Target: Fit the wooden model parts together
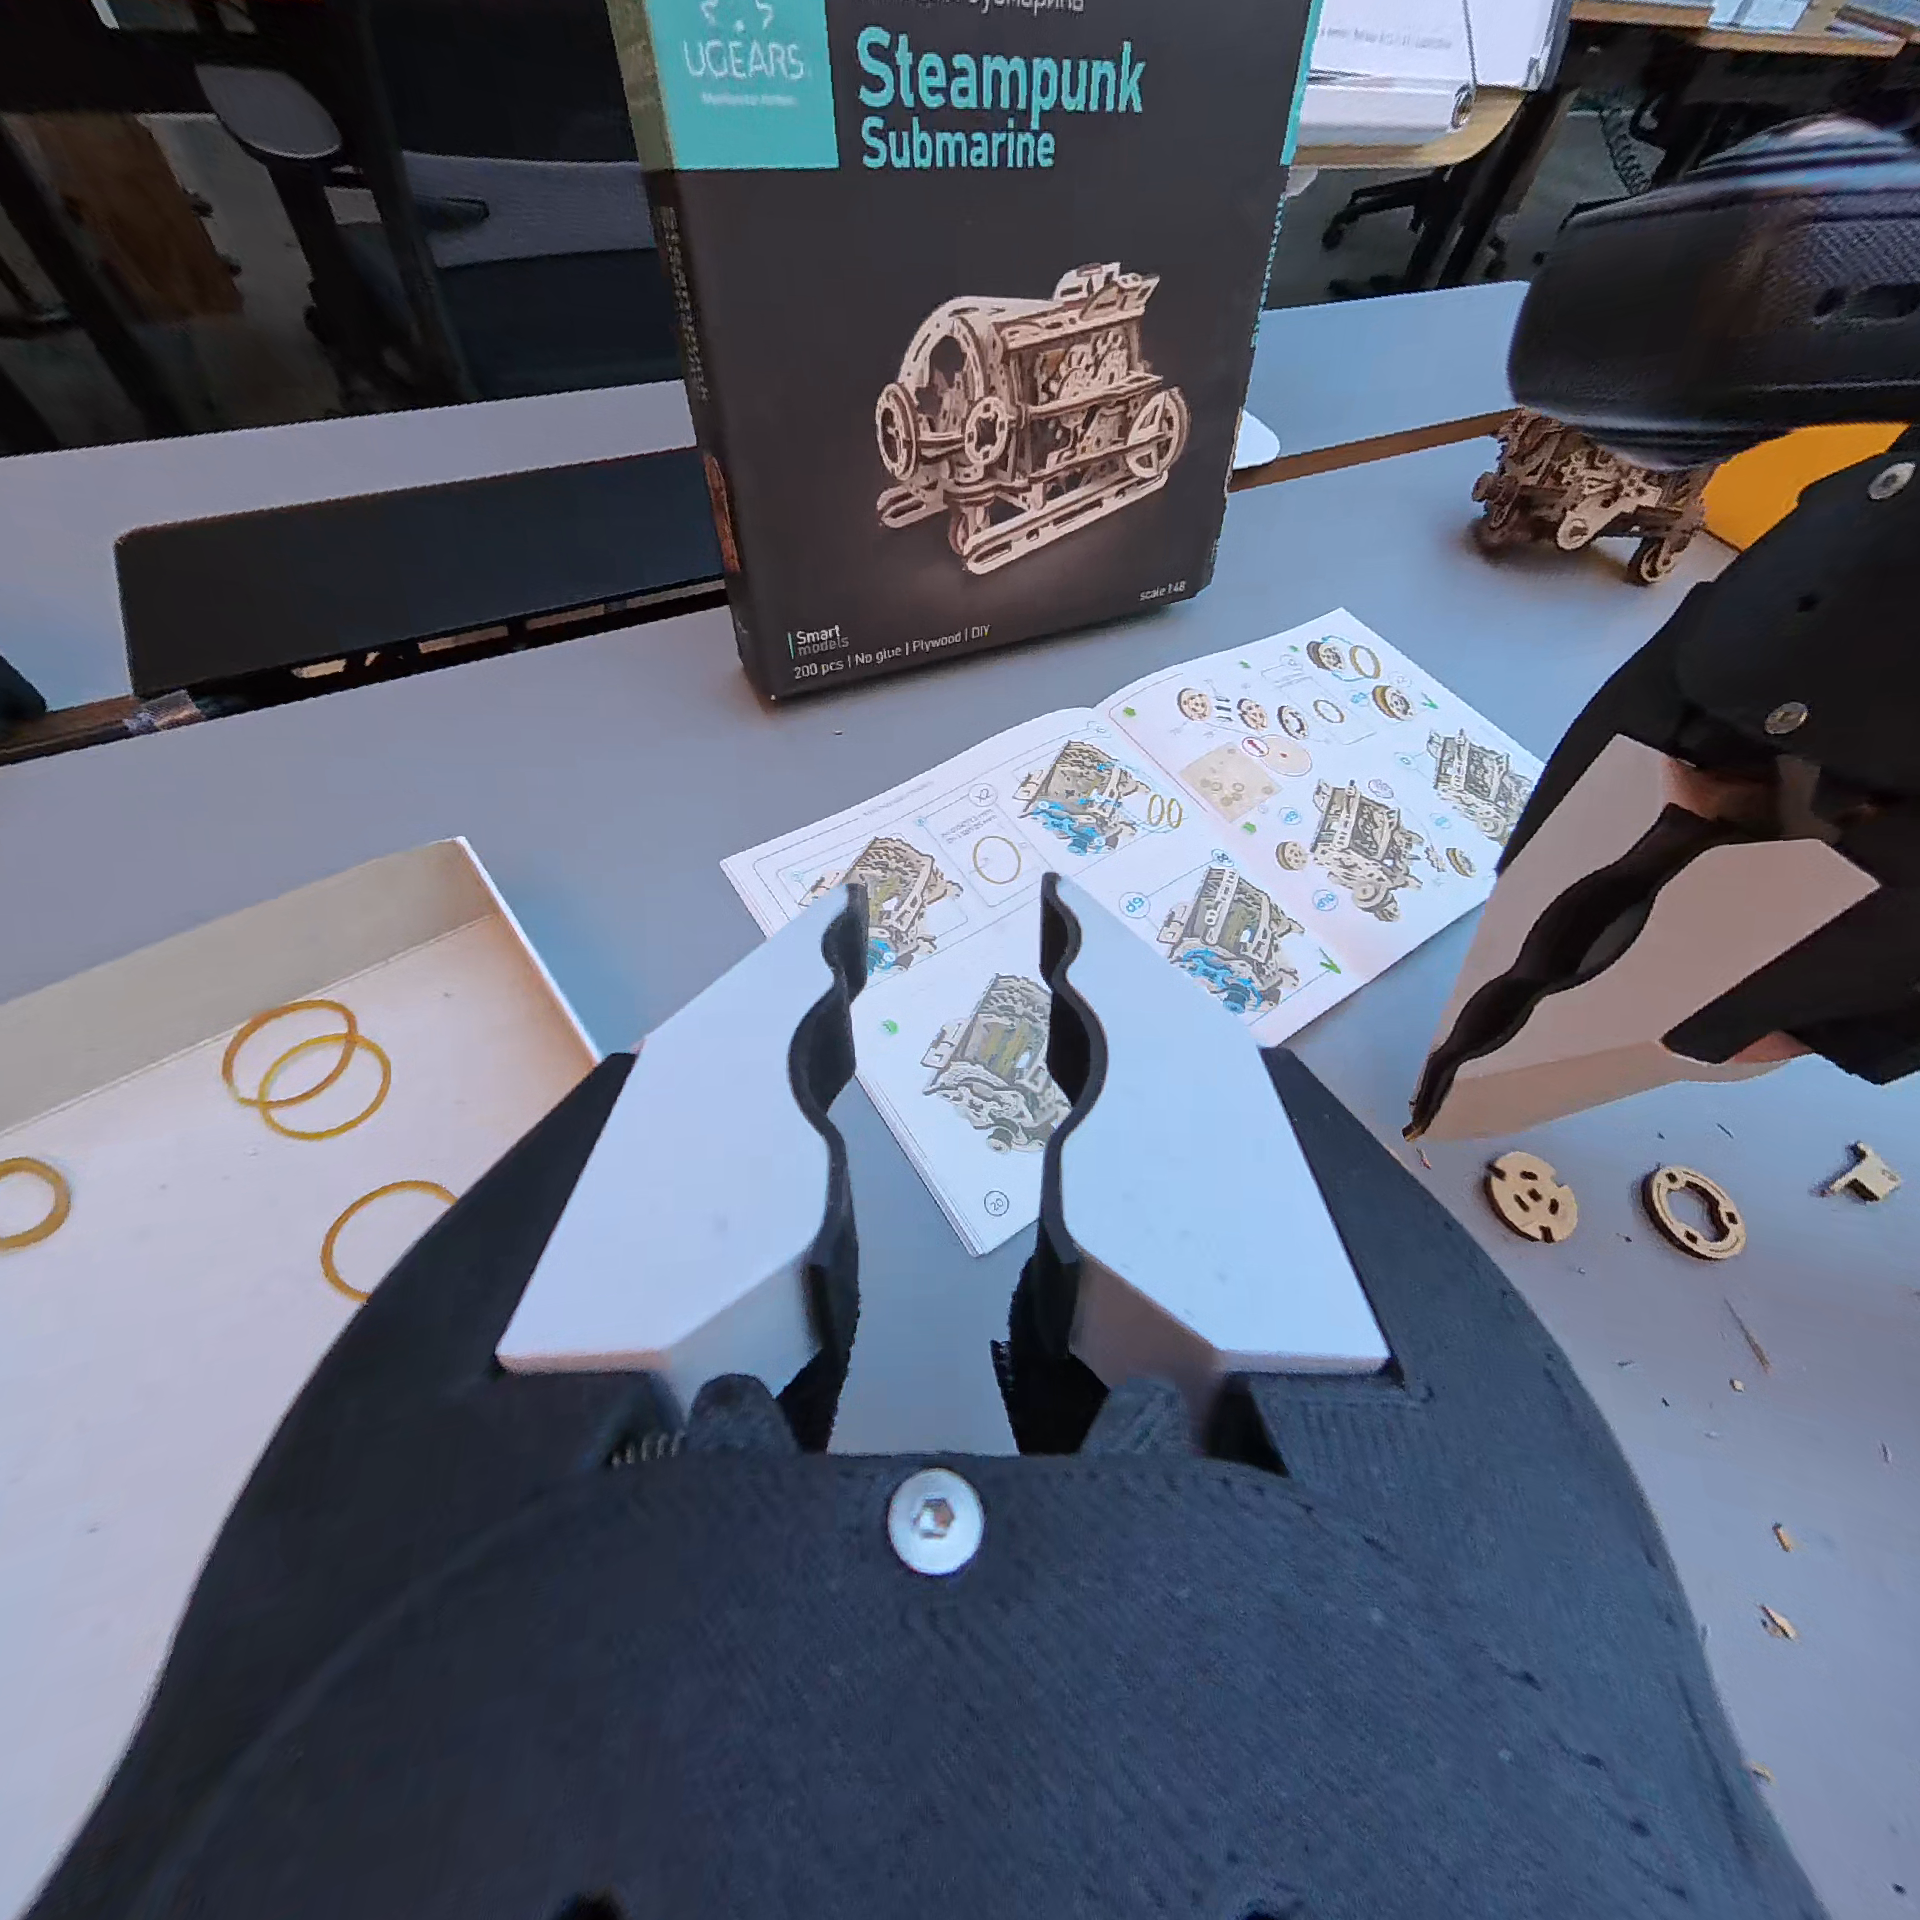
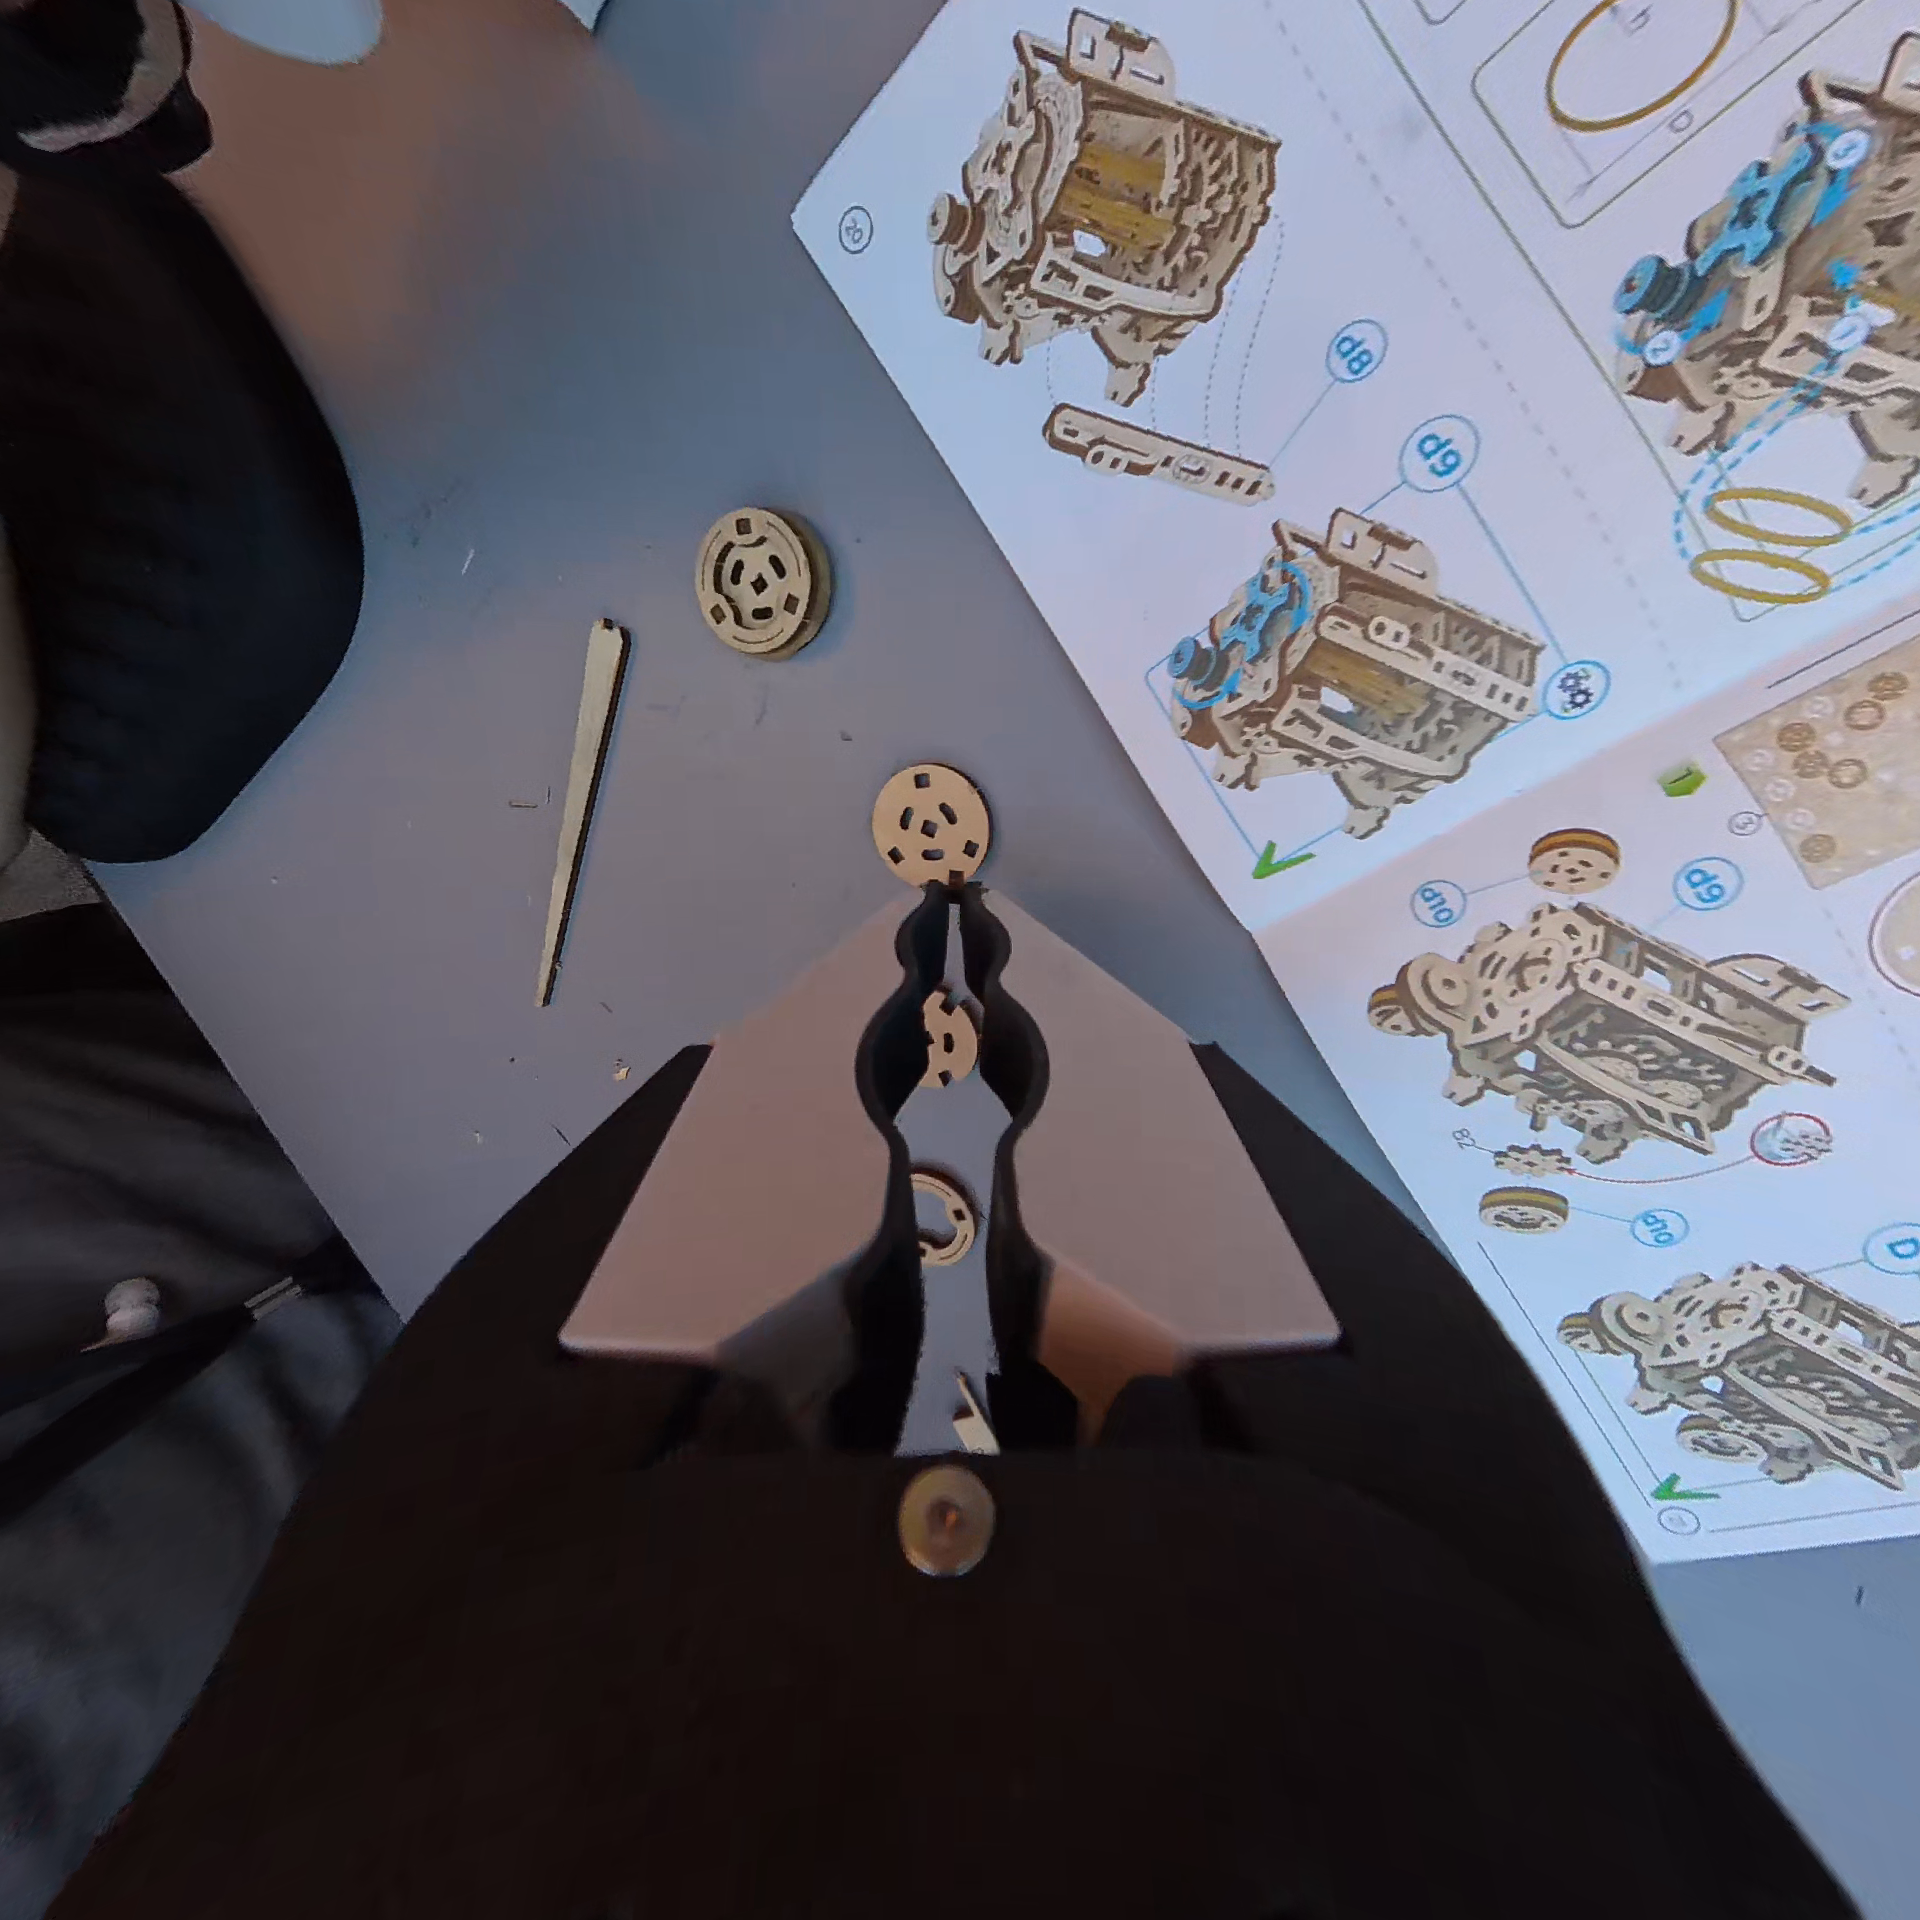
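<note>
Wooden model parts: thin pale plywood with dark cut edges, flat on the matte grey counter at the near right, among small splinters. Include a perforated disc, a thicker layered disc, a slim tapered stick, a slotted disc and a ring.

Shallow white tray at near left, holding several loose yellow rubber bands. Dark glossy cardboard box upright at the far side; open instruction booklet lying in front of it; assembled wooden model at far right.

Right gripper: black wavy pads, jaws drawn to a thin slit, tips down at the counter right against the near edge of the perforated disc; cannot tell whether anything tiny is pinched. Slotted disc and ring visible through the gaps between its fingers.

Left gripper: grey blocks with the same wavy black pads, jaws moderately wide with nothing between them, above the booklet, well left of the loose parts.
</note>
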Demonstrator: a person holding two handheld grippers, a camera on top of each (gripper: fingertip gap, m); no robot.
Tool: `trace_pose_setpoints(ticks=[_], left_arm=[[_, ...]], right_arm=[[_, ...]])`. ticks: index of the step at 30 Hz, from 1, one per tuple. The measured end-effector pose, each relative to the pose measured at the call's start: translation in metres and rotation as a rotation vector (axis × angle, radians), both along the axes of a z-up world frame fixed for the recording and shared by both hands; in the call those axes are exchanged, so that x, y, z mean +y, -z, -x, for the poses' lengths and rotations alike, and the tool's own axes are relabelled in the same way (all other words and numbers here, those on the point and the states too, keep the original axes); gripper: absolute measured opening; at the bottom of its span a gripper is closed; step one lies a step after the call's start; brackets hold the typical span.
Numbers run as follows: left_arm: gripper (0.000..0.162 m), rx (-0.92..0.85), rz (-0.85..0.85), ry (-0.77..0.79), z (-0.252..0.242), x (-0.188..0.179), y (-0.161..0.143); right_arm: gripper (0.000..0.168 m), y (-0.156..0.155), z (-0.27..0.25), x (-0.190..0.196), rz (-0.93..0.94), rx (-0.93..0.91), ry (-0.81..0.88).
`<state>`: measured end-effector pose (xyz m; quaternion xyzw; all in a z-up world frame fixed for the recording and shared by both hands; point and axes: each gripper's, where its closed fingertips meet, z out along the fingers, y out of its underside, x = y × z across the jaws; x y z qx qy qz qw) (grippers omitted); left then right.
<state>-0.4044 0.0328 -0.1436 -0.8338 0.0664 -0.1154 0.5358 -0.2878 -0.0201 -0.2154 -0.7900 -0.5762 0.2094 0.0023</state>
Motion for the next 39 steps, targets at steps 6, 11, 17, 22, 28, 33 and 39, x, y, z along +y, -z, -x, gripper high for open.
trace_pose_setpoints(ticks=[6,11,17,22,28,33,39], left_arm=[[0.030,0.017,0.014,0.040,-0.008,-0.002,0.001],[0.029,0.011,0.030,0.300,-0.048,-0.018,0.003],[0.045,0.131,0.077,0.651,-0.091,-0.053,0.025],[0.046,0.263,0.142,0.735,-0.105,-0.064,0.049],[0.044,0.349,0.175,0.730,-0.107,-0.061,0.068],[0.042,0.382,0.207,0.741,-0.111,-0.060,0.080],[0.038,0.306,0.187,0.746,-0.110,-0.061,0.070]], right_arm=[[0.000,0.004,0.003,0.000,0.048,-0.075,0.029],[0.001,0.002,0.007,0.002,0.041,-0.102,0.014],[0.001,0.006,-0.007,0.009,-0.116,-0.105,-0.279],[0.001,-0.002,0.000,0.004,-0.239,0.132,-0.546],[0.001,-0.007,0.004,0.004,-0.389,0.271,-0.765],[0.001,-0.003,0.003,0.004,-0.405,0.283,-0.830],[0.002,-0.004,0.004,0.004,-0.386,0.302,-0.814]])
